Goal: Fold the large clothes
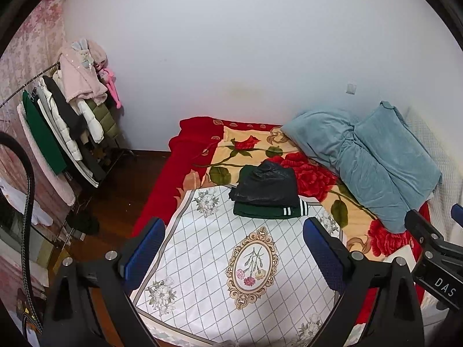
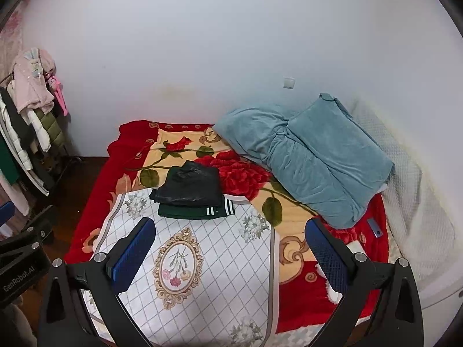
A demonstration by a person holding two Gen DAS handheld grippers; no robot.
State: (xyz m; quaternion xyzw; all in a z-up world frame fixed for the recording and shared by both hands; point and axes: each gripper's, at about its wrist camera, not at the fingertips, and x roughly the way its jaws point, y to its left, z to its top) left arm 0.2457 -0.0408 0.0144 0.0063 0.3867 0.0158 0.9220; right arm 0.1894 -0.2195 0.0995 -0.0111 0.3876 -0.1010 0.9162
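Both my tongs, left [image 1: 234, 248] & right [image 2: 231, 248], hang w/ jaws apart, gripping nothing, above the white diamond-grid floral cloth [image 1: 220, 260] on the red rose-print bed blanket [image 2: 249, 176]. Folded black garment [image 2: 189, 188] sits on folded green striped-cuff garment [image 2: 192, 211] at the cloth's far edge. Looks between items; next I'd need an unfolded piece, maybe from the clothes rack [image 1: 63, 115].

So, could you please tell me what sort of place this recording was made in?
Most likely a home bedroom: a bed covered by a red rose-patterned blanket, a bundled blue quilt against the wall, and a garment rack crowded with hanging coats. Folded clothes sit stacked on the bed.
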